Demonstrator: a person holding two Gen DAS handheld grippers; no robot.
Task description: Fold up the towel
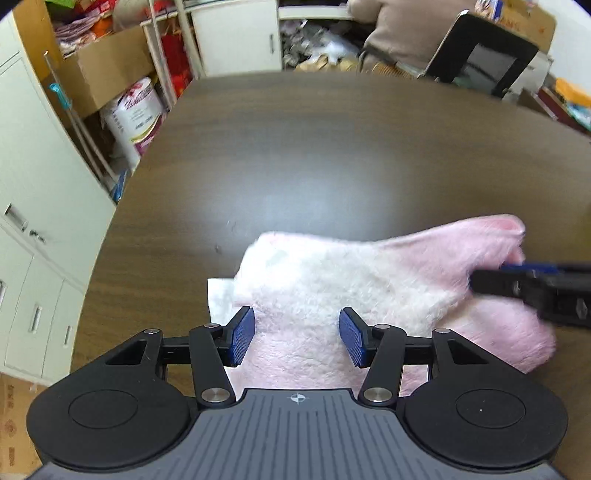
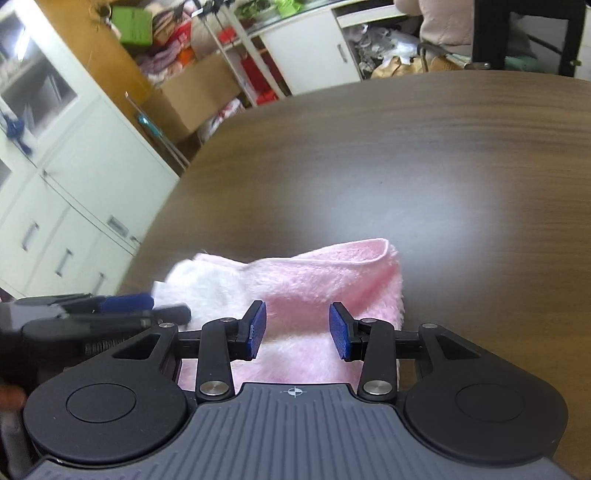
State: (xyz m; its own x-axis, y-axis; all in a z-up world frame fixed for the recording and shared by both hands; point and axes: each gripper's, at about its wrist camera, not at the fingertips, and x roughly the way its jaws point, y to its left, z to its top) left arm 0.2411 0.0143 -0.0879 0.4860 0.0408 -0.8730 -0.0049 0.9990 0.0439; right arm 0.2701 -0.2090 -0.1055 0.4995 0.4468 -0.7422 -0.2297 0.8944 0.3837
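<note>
A pink and white fluffy towel lies bunched in a folded heap on the dark wooden table. My left gripper hovers over the towel's near left part, open, with towel showing below the gap and no pad pressing it. In the right wrist view the same towel lies under my right gripper, which is also open over the towel's right half. Each gripper shows in the other's view: the right one at the towel's right end, the left one at its left end.
The table's left edge drops off toward white cabinets, cardboard boxes and a bucket. A seated person and a black chair are beyond the far edge. A white label pokes out at the towel's left.
</note>
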